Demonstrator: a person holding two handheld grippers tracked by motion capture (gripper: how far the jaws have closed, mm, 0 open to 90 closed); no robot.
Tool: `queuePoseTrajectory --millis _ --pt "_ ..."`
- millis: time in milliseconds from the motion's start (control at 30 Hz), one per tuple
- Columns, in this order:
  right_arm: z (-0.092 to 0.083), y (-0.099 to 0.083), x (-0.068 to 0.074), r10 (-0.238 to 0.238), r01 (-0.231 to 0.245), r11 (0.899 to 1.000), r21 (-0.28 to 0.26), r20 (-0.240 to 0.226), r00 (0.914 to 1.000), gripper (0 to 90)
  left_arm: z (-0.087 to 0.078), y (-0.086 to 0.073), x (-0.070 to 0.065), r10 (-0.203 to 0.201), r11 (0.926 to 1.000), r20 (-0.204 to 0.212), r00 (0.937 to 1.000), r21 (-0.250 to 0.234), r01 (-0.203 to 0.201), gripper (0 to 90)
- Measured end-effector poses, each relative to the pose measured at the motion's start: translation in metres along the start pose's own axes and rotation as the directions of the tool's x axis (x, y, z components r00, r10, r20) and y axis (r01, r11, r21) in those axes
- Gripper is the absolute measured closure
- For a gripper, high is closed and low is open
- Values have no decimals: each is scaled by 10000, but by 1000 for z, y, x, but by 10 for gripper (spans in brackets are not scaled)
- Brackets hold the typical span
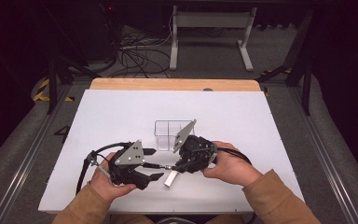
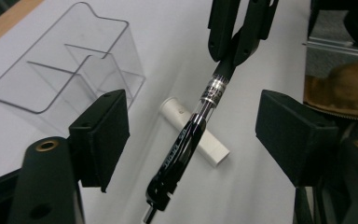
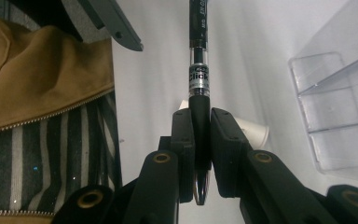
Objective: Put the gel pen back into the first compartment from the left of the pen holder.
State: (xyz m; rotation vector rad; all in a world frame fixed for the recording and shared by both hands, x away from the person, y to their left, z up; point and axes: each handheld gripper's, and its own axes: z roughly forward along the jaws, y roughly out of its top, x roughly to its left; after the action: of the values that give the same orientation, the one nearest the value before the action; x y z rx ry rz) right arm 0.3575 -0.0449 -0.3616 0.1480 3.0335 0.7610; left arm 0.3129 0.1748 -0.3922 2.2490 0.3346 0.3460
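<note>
White table (image 1: 121,112); clear divided box (image 1: 167,128) mid-table. Right gripper (image 3: 201,135) clamps black pen (image 2: 191,135) by its grip end, above near edge. Left gripper (image 2: 191,140) jaws wide, pen between, untouched. Small white tube (image 2: 212,144) beneath. Risk: off-centre closing knocks pen askew.

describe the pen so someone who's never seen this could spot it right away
Start at the white table top and find the clear plastic compartment box near its middle. Just in front of it, the right gripper clamps one end of a slim black pen with a silver band, which reaches between the open jaws of the left gripper. Unlike the short white tube lying beneath it, it is dark, long and held off the table.
</note>
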Motion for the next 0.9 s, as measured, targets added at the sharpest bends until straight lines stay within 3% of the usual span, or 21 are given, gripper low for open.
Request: queuePoseTrajectory --millis 433,700,900 --pt "6 1 4 -365 373 9991 182 -385 9986 804 13 0 4 449 9970 1087 9931 576 -514 445" --pt "6 3 4 -459 464 9989 81 -488 9978 804 18 0 4 586 9946 1409 9883 766 -699 551" --pt "6 3 4 -462 463 9989 0 -552 9974 804 20 -1 1 915 9892 1435 9854 1010 -1065 602"
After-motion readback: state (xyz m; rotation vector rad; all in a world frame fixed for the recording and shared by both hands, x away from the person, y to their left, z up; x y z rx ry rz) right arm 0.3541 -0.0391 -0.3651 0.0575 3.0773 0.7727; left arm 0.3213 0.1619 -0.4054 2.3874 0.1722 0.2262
